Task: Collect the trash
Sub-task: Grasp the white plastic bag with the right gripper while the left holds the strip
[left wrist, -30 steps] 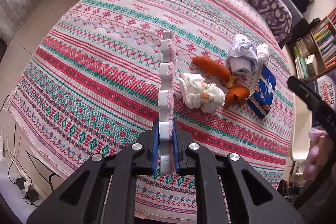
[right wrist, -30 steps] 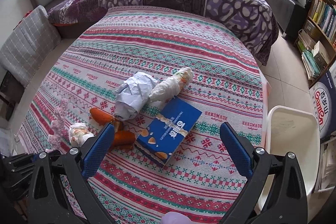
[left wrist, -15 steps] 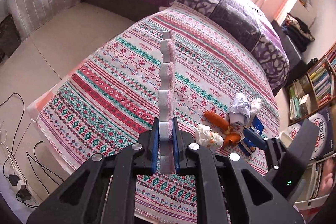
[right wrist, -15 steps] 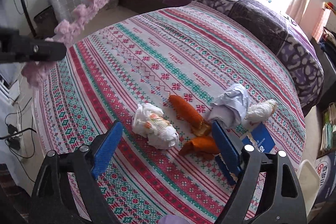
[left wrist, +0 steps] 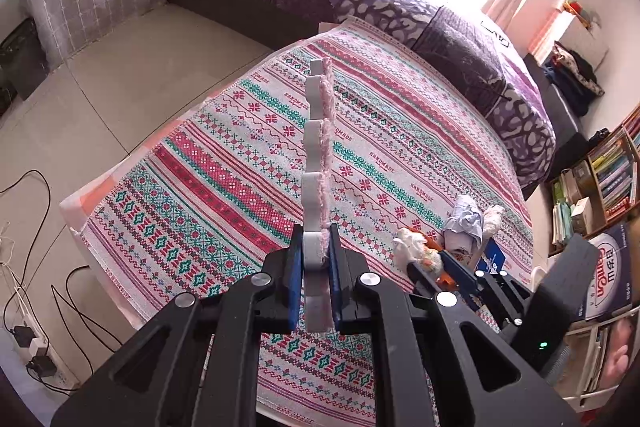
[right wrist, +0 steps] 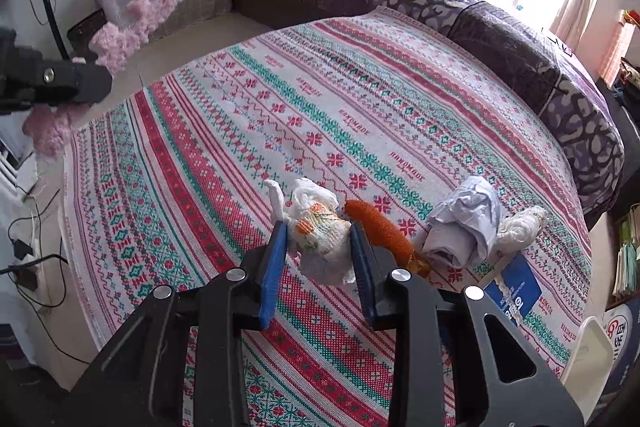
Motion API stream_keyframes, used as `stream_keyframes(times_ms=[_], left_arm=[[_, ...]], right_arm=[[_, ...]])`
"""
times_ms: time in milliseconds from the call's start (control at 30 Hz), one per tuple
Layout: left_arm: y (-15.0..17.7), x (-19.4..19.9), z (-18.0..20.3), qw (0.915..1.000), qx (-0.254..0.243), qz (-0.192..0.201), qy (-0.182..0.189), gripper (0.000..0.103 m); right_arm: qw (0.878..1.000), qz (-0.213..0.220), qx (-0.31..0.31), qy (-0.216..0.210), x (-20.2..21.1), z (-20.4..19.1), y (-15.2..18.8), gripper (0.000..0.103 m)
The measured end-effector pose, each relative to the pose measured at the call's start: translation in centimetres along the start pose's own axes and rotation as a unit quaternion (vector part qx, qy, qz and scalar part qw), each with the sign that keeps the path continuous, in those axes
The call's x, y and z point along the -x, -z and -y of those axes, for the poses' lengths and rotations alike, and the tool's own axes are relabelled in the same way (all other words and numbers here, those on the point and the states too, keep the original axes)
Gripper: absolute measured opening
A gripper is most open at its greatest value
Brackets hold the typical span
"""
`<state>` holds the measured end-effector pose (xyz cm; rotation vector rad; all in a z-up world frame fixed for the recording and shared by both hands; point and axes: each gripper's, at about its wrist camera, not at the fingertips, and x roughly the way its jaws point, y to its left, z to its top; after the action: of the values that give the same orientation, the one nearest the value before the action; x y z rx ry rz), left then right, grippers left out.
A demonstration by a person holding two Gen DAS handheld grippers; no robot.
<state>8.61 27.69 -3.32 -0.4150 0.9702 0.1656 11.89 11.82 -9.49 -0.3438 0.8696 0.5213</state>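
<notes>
Crumpled white bag, orange peel, paper wad

One pink fluffy strip; two orange peels; one blue box; two white wads; one paper ball.

Both grippers, the left gripper and the right gripper, are black with blue pads, round silver screws, maybe plastic.

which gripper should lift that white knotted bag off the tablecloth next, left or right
Right. The right gripper, whose jaws have just been closing, already pinches the white knotted bag; the left gripper is busy clamping a pink fluffy strip.
</notes>
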Motion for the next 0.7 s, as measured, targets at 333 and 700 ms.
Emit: stream_keyframes(times_ms=[333, 700], left_arm=[[-0.4, 2.1, 3.0, 0.9959, -0.034, 0.078, -0.03, 0.012], [0.0, 2.6, 8.0, 0.9911, -0.065, 0.115, -0.019, 0.012]], right_arm=[[0.991, 0.093, -0.095, 0.024, 6.2, 5.3, -2.0, 0.031], [0.975, 0.127, -0.162, 0.081, 10.6, 11.4, -0.8, 0.031]])
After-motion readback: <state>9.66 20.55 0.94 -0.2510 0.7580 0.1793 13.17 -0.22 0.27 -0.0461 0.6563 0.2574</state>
